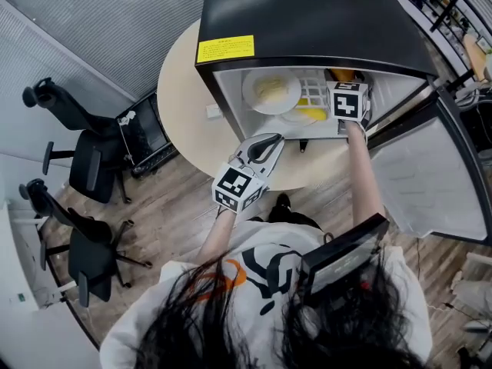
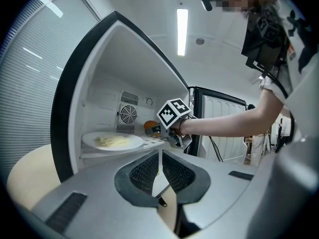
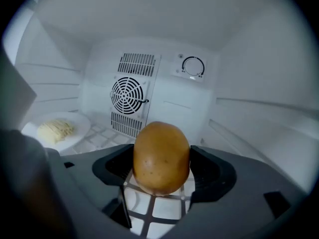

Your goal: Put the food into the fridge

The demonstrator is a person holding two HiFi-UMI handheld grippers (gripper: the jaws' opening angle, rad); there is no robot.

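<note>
Right gripper (image 3: 162, 169) clamps a potato (image 3: 160, 153) over the fridge (image 1: 323, 14) wire shelf (image 3: 149, 209), right of a plate (image 1: 270, 91); left gripper (image 2: 160, 171), jaws together and empty, hangs by the round table (image 1: 184, 121); yellow label (image 1: 225, 48) illegible.

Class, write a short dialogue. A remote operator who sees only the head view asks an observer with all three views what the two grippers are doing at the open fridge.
Operator: My view shows only the marker cube of the right gripper. Is it carrying anything?
Observer: Yes. Its jaws are shut on a potato, one jaw on each side.
Operator: And the left gripper, is it holding food too?
Observer: No. Its jaws are together with nothing between them.
</note>
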